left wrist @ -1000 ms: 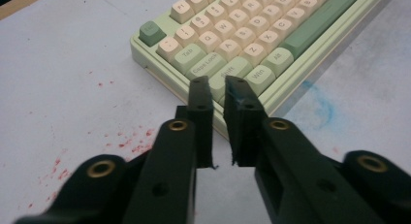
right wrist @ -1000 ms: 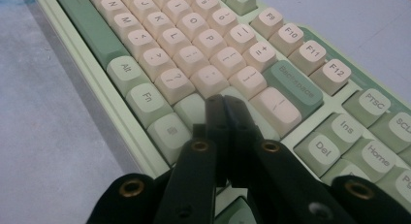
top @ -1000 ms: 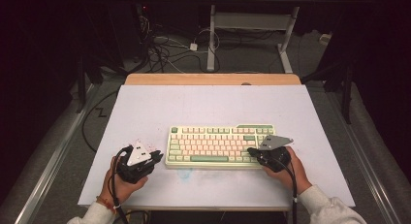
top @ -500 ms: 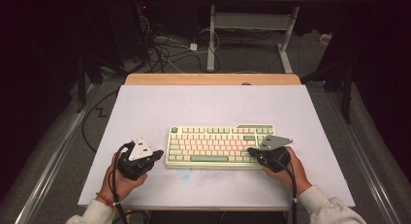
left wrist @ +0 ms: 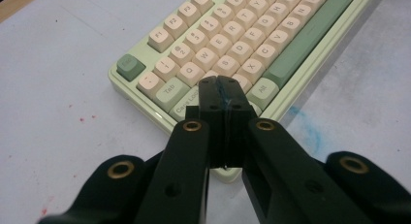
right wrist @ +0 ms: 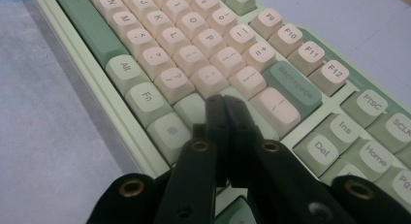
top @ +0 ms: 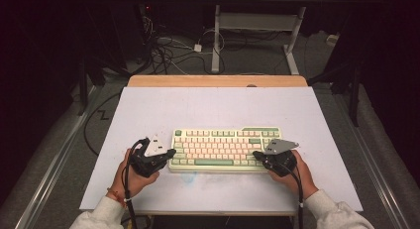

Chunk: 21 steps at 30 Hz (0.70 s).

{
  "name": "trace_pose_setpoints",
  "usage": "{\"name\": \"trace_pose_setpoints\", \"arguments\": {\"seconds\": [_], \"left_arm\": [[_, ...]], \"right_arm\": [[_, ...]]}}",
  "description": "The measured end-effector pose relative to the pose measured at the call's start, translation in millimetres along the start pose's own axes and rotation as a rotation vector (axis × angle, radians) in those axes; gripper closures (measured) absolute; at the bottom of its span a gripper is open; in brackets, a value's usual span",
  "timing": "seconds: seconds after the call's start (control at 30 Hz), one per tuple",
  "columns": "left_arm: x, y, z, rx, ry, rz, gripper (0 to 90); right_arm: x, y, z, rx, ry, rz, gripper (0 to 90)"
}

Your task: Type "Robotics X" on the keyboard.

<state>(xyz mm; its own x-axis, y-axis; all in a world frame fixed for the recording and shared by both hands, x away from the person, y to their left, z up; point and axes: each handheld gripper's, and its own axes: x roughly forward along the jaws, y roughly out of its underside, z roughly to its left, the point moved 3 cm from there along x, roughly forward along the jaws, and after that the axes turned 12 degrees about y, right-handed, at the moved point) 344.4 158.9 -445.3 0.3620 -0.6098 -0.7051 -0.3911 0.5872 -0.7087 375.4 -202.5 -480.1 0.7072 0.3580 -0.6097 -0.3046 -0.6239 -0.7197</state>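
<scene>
A pale green keyboard (top: 223, 147) with cream and green keys lies on the white sheet, near its front. My left gripper (top: 170, 152) is at its left end, jaws shut and empty. In the left gripper view the closed tips (left wrist: 224, 84) hover over the Caps Lock corner of the keyboard (left wrist: 232, 35). My right gripper (top: 257, 154) is at the keyboard's right end, also shut with nothing in it. Its closed tips (right wrist: 224, 102) sit over the keys below Backspace on the keyboard (right wrist: 194, 35). I cannot tell whether either tip touches a key.
The white sheet (top: 213, 107) covers a wooden table (top: 218, 81). A faint blue smudge (top: 189, 177) marks the sheet just in front of the keyboard. Behind the table are floor cables (top: 163, 50) and a white desk frame (top: 216, 40). Dark surroundings flank both sides.
My left gripper has moved right and slightly away from the person, up to the keyboard's left end. The right gripper and the keyboard have stayed put.
</scene>
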Motion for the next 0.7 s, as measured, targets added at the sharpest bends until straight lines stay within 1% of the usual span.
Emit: {"name": "trace_pose_setpoints", "arguments": {"seconds": [0.07,0.23,0.4,0.47,0.6,0.7], "left_arm": [[2.1,-2.4,0.5,0.006,-0.003,0.008,87.3],[7.4,-10.6,0.6,0.019,0.012,0.008,87.3],[14.8,-17.6,-1.4,0.039,0.020,0.026,87.3],[17.6,-20.2,-1.2,0.039,0.028,0.030,87.3],[24.0,-26.1,-2.3,0.049,0.043,0.038,87.4],[30.5,-31.0,-4.3,0.064,0.053,0.049,87.4]], "right_arm": [[0.0,0.0,0.1,0.000,0.001,0.000,90.0],[-0.1,-0.1,0.5,0.000,0.005,0.001,90.0],[-0.2,-0.3,1.0,-0.003,0.009,0.002,90.0],[-0.1,-0.3,1.0,0.002,0.006,0.003,90.0],[-0.3,-0.2,1.0,-0.005,0.010,0.003,90.0],[-0.3,-0.3,1.0,-0.006,0.010,0.004,90.0]]}}
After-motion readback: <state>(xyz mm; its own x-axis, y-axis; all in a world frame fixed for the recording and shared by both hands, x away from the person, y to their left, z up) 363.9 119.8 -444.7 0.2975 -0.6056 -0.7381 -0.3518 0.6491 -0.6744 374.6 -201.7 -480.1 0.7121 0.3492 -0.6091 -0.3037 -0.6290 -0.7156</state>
